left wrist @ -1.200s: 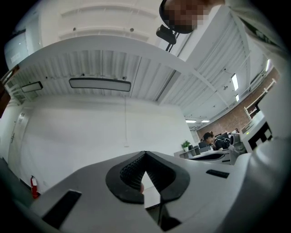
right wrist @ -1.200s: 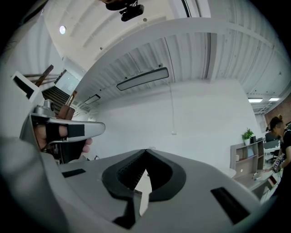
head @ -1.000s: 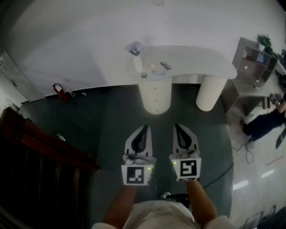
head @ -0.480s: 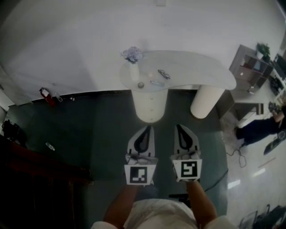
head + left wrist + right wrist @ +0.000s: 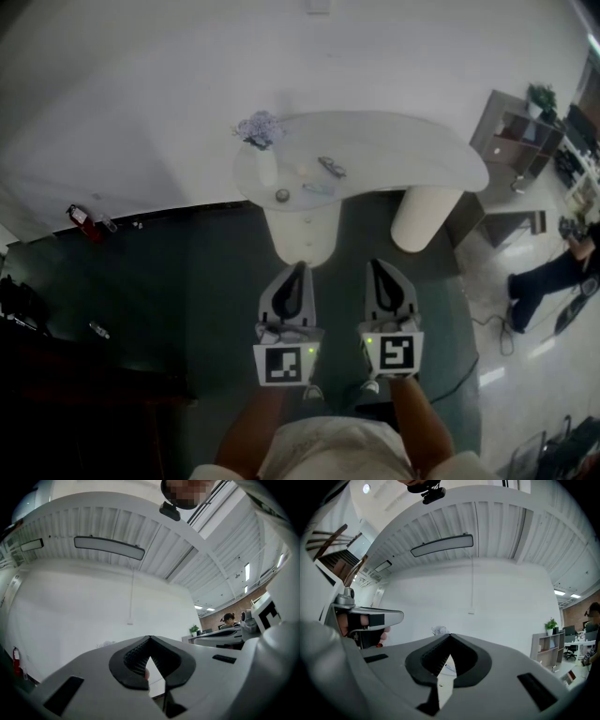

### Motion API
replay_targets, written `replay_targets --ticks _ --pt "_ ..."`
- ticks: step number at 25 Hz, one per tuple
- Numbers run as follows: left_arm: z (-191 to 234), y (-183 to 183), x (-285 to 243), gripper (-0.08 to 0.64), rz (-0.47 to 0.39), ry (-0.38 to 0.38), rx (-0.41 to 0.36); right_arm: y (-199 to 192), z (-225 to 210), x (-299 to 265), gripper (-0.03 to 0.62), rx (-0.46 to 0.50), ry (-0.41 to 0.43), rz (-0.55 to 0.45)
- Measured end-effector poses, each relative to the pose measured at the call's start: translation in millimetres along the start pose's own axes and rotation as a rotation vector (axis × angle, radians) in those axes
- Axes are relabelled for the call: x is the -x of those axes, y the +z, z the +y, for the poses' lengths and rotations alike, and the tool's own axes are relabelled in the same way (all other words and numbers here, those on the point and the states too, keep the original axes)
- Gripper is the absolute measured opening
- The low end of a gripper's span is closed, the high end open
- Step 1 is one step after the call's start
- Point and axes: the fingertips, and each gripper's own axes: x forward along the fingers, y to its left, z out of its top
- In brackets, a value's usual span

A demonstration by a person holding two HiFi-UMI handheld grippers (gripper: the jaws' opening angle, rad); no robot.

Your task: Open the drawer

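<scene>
Head view: left tool (image 5: pixel 298 272) and right tool (image 5: pixel 377 270) side by side, both with jaws together — nothing clamped. Closed drawer (image 5: pixel 302 223) in rounded pedestal (image 5: pixel 302 248) under white bench (image 5: pixel 412 155), straight ahead of left tool.

White table (image 5: pixel 422 150), dark green floor (image 5: pixel 187 281), black-and-white markers on left gripper (image 5: pixel 298 270) and right gripper (image 5: pixel 375 265)

I'm seeing a white wall (image 5: pixel 141 94), dark green floor (image 5: pixel 187 281), a curvy white table (image 5: pixel 412 150), and a shelf (image 5: pixel 511 131) off right.
</scene>
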Motion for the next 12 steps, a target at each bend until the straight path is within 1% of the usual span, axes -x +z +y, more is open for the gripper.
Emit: replay_targets --ticks 5,8,12 --pt "-12 -14 -36 0.003 0.002 0.0 -0.004 -14 -31 -22 -0.006 -0.007 -0.003 -0.017" --pt "-28 -22 -68 0.003 0.014 0.008 -0.013 -27 -64 -38 -0.006 -0.019 0.003 0.0" --pt "-52 -29 -114 0.003 0.027 0.038 -0.026 -33 -112 -62 -0.006 -0.029 0.036 -0.016"
